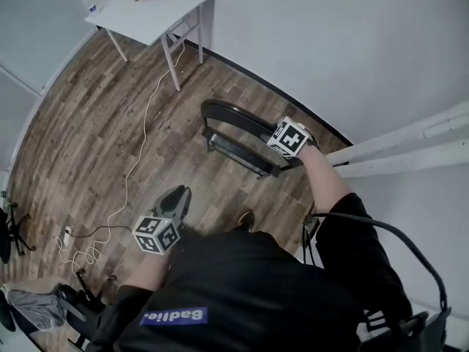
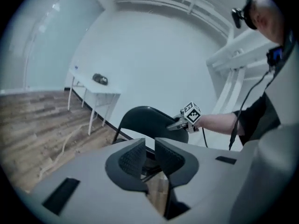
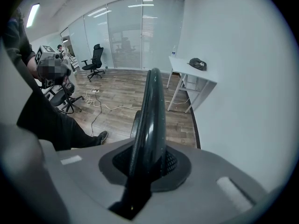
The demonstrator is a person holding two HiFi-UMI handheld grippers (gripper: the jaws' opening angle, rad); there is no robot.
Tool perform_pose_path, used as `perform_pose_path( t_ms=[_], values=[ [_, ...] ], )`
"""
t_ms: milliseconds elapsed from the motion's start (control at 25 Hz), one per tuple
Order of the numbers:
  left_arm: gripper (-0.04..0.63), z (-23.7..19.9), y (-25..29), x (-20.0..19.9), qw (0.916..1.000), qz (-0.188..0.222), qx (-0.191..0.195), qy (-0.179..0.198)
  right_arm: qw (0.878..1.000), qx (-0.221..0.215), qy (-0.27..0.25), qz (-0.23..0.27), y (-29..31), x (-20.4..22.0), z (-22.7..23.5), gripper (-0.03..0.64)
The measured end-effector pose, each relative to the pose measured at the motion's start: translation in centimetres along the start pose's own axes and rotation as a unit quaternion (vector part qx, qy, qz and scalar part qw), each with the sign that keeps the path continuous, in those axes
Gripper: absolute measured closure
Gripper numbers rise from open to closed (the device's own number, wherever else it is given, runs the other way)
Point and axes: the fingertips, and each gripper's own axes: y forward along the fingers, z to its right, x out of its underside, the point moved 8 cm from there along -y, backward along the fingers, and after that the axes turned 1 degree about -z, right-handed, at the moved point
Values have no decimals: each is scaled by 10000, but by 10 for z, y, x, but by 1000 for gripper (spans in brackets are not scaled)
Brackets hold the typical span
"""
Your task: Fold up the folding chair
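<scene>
Right gripper jaws clamped on folding chair backrest rim. Left gripper jaws slightly apart, empty, chair beyond them. Folding appears underway; next likely requires raising seat toward backrest.

Cool, even light from a ceiling strip, soft shadows; both gripper views fisheye-warped with black corners.
</scene>
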Motion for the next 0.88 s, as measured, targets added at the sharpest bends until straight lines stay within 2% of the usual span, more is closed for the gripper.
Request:
perform_pose_path(
  t_ms=[80,200,440,880],
  values=[
    [582,6,-15,-8,9972,278,-202,668,10000,11,-8,9,-1,0,0,563],
    [591,12,-25,-10,9911,446,-268,1226,10000,12,-9,21,0,0,-3,563],
    [591,20,-28,-13,9878,455,-245,1470,10000,22,-9,13,-1,1,-5,563],
    [591,21,-23,-6,9889,359,-183,1432,10000,42,-22,21,0,-1,-3,561]
  ],
)
